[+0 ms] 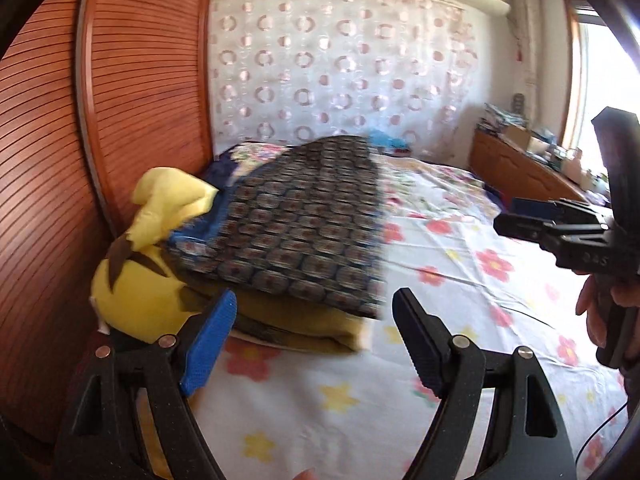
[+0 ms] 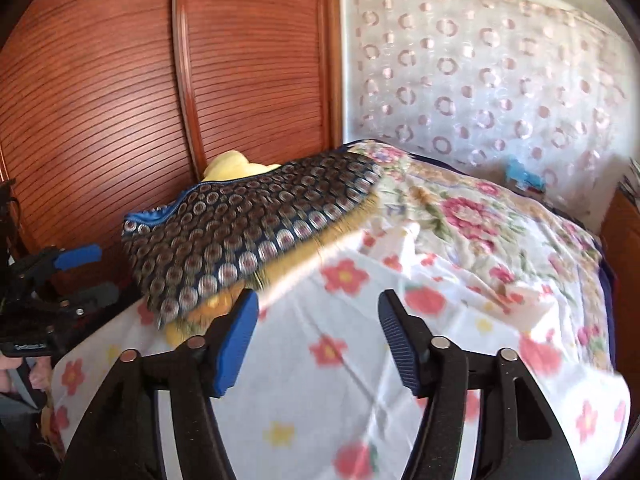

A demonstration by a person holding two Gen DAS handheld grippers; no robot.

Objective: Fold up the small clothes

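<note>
Cloth (image 1: 296, 220) lies folded atop yellow pile (image 1: 296, 322); left gripper (image 1: 316, 336) and right gripper (image 2: 318, 332) fingers apart, empty. Snagging its edge could undo fold.

Left gripper (image 1: 312, 316) points forward with its two fingers spread wide apart, nothing between them. Right gripper (image 2: 318, 316) also points forward, fingers spread wide and empty. A bare hand (image 1: 600, 312) grips the right gripper's handle from below.
</note>
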